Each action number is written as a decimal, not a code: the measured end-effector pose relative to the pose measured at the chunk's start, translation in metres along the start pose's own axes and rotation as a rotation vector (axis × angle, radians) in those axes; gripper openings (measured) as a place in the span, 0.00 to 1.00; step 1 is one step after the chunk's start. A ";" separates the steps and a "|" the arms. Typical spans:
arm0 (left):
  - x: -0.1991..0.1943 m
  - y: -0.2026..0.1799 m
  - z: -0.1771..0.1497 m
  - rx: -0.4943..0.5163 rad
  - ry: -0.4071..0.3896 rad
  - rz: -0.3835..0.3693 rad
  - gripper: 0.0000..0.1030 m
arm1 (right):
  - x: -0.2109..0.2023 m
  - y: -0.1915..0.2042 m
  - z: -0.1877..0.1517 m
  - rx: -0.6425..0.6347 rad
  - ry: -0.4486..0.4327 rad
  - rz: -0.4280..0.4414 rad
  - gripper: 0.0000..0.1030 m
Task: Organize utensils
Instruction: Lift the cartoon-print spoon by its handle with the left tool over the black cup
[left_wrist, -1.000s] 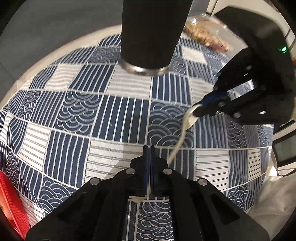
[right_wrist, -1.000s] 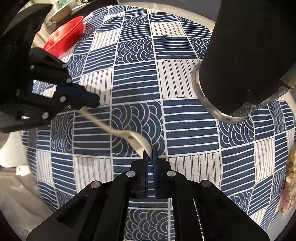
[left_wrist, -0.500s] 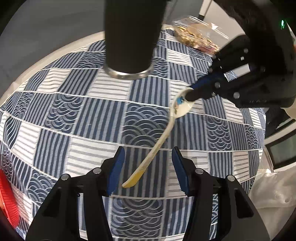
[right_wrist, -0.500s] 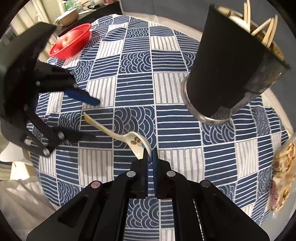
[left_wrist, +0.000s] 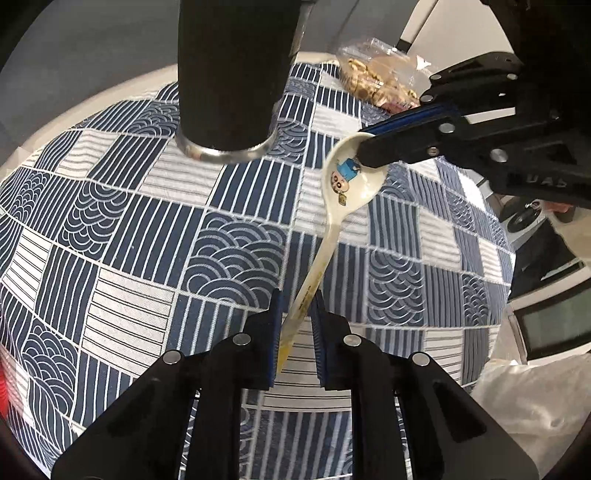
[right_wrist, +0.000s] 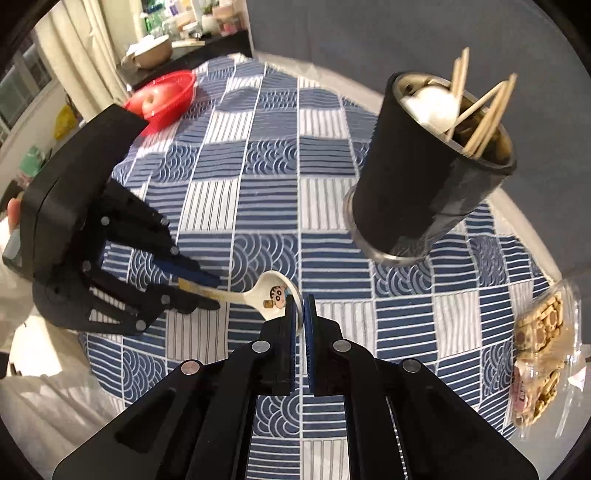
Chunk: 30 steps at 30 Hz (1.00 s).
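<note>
A white ceramic spoon (left_wrist: 341, 186) with a cartoon picture in its bowl hangs above the patterned tablecloth. My right gripper (right_wrist: 300, 301) is shut on the rim of the spoon's bowl (right_wrist: 275, 293). My left gripper (left_wrist: 295, 299) is partly open, its jaws on either side of the yellowed handle end, not clamped. The black utensil cup (right_wrist: 432, 177) with a steel base stands to the right, holding wooden chopsticks and a white spoon. It also shows in the left wrist view (left_wrist: 232, 74), at the top.
A red bowl (right_wrist: 166, 98) with an apple sits at the far edge of the round table. A clear pack of biscuits (right_wrist: 539, 354) lies at the right edge, and also shows in the left wrist view (left_wrist: 376, 75). A blue and white tablecloth (right_wrist: 258, 199) covers the table.
My left gripper let go of the spoon handle, opened wide, then narrowed around the handle again. My right gripper has lifted the spoon by its bowl, and the cup's open top has come into view.
</note>
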<state>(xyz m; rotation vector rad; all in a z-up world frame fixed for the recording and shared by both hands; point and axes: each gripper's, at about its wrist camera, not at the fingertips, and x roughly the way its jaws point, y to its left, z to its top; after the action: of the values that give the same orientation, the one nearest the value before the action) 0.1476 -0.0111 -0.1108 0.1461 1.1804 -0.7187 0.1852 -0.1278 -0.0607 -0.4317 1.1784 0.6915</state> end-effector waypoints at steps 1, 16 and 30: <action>-0.002 -0.004 0.002 0.005 -0.002 0.020 0.16 | -0.002 -0.002 -0.001 0.004 -0.003 0.001 0.04; -0.025 -0.066 0.044 0.031 -0.090 0.114 0.16 | -0.080 -0.050 -0.022 0.025 -0.143 -0.060 0.04; -0.042 -0.119 0.105 -0.006 -0.229 0.134 0.16 | -0.147 -0.104 -0.032 -0.003 -0.246 -0.151 0.05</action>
<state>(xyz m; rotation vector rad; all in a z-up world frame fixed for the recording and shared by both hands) 0.1533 -0.1332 -0.0016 0.1333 0.9448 -0.5970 0.2037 -0.2624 0.0621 -0.4209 0.9030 0.5968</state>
